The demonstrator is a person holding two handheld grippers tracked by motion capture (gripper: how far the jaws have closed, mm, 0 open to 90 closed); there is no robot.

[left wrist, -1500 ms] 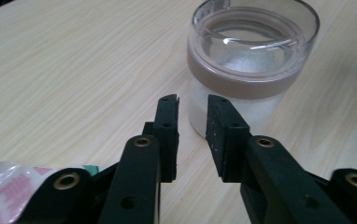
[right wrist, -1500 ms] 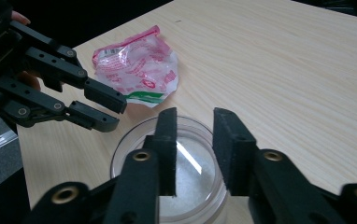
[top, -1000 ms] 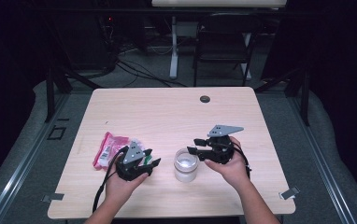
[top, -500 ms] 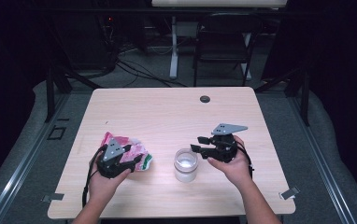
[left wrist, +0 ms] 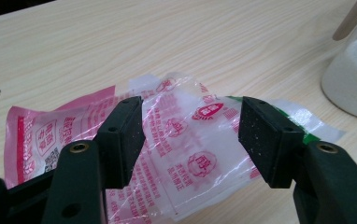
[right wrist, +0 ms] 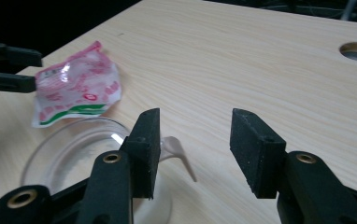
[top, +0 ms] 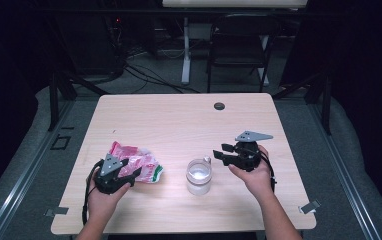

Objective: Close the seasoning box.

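A crumpled clear plastic bag [top: 138, 164] with pink and green print lies on the table's left front. My left gripper [top: 131, 174] reaches over it from the near left side. In the left gripper view the bag [left wrist: 186, 140] lies flat between and beyond the spread pads [left wrist: 120, 140]; the jaws have just been opening and do not press on it. A clear cup [top: 199, 176] holding white powder stands at the middle front. My right gripper [top: 222, 151] hovers open just right of the cup, nothing between its jaws. The right gripper view shows the cup's rim [right wrist: 69, 149], the bag [right wrist: 78, 86] and the left gripper [right wrist: 35, 70] beyond.
The light wooden table [top: 179, 120] has a round cable hole [top: 219, 106] near its far edge. A dark chair [top: 239, 50] and cables stand on the floor behind it. The cup [left wrist: 354, 79] is close on the right of the left gripper.
My left hand moved left, away from the cup, and down over the bag, its jaws spreading wider. My right gripper shifted slightly beside the cup.
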